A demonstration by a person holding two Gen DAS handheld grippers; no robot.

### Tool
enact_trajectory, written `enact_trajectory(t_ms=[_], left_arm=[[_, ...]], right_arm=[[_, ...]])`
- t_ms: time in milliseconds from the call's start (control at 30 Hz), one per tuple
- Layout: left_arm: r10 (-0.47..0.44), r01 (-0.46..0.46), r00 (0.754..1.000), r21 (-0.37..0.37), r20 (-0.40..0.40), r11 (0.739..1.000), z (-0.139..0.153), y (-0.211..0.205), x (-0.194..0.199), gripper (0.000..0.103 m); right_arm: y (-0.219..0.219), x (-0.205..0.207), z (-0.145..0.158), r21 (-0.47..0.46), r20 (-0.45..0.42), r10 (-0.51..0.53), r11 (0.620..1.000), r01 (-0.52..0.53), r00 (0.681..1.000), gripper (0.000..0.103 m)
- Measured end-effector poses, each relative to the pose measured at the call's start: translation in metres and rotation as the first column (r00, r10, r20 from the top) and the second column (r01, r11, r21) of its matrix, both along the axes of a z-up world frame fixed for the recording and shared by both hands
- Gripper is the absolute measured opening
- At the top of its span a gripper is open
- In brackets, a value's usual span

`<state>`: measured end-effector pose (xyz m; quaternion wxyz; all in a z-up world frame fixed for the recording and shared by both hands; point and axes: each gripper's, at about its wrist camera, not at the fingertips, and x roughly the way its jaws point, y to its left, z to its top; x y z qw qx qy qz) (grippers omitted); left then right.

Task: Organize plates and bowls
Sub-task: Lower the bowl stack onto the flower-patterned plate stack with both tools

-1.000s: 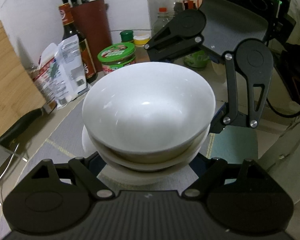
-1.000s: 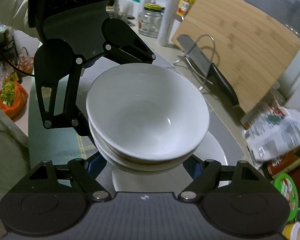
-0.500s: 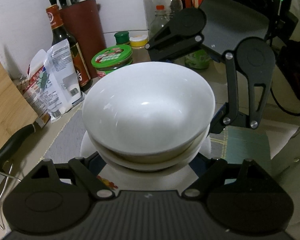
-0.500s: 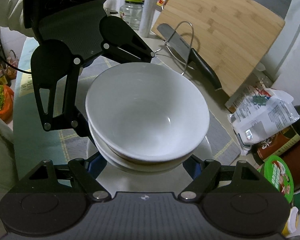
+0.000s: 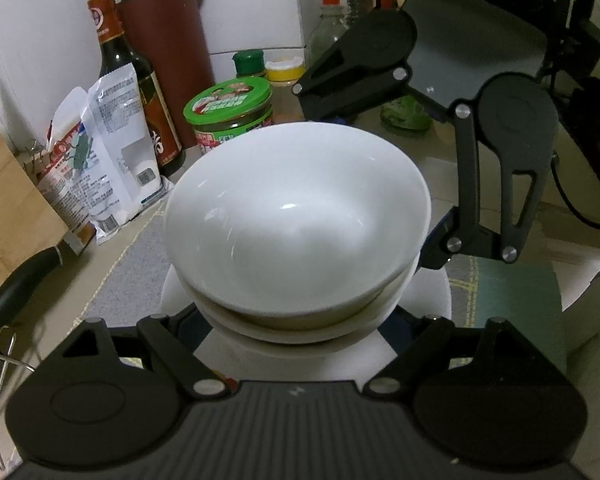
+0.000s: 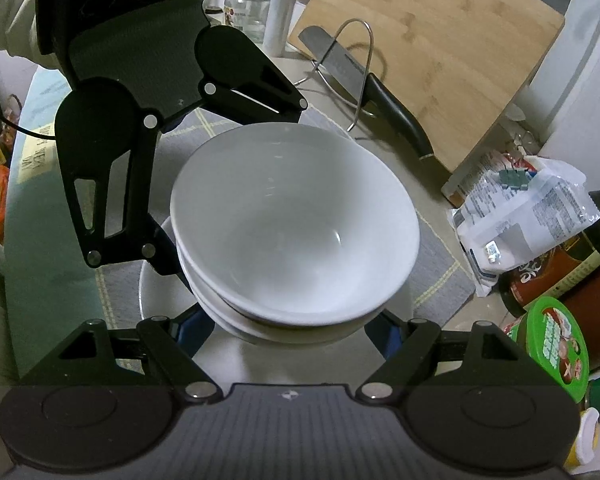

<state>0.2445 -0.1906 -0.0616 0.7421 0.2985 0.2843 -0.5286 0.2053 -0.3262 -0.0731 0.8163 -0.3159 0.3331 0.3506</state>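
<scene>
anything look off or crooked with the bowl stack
Slightly. The upper white ceramic bowl sits off-centre in the lower white bowl, its rim tilted rather than level. No chips or spills show. Both grippers' jaws flank the stack above a white plate.

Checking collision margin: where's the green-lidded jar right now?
Left wrist view: the green-lidded jar stands just behind the stacked bowls, right of the dark sauce bottle. Right wrist view: lower right edge.
</scene>
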Motion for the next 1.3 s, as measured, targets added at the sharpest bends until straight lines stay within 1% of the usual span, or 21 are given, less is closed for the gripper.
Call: enact_trajectory(t_ms=[667, 800, 1100, 1133, 1233, 1300], left_arm=[[0.001, 0.000, 0.999, 0.031, -0.032, 1.000, -0.001, -0.007, 0.008, 0.086], [-0.002, 0.004, 0.999, 0.043, -0.039, 0.999, 0.000, -0.008, 0.010, 0.087], [0.002, 0.001, 0.999, 0.054, -0.050, 0.999, 0.001, -0.009, 0.012, 0.087], [0.005, -0.002, 0.999, 0.053, -0.049, 0.999, 0.000, -0.008, 0.012, 0.087], [0.010, -0.007, 0.999, 0.052, -0.044, 0.999, 0.000, -0.008, 0.011, 0.088], [0.013, -0.011, 0.999, 0.051, -0.035, 0.999, 0.000, -0.008, 0.010, 0.090]], right_arm=[[-0.002, 0.011, -0.003, 0.000, -0.035, -0.020, 1.000, 0.020, 0.999, 0.085], [-0.003, 0.013, -0.004, 0.012, -0.048, -0.023, 1.000, 0.024, 0.999, 0.085], [-0.003, 0.014, -0.004, 0.018, -0.049, -0.026, 0.999, 0.027, 0.998, 0.085], [-0.003, 0.013, -0.004, 0.019, -0.050, -0.027, 0.999, 0.028, 0.998, 0.086], [-0.004, 0.015, -0.003, 0.042, -0.072, -0.029, 0.999, 0.032, 0.997, 0.091], [-0.003, 0.014, -0.004, 0.039, -0.066, -0.028, 0.999, 0.031, 0.997, 0.094]])
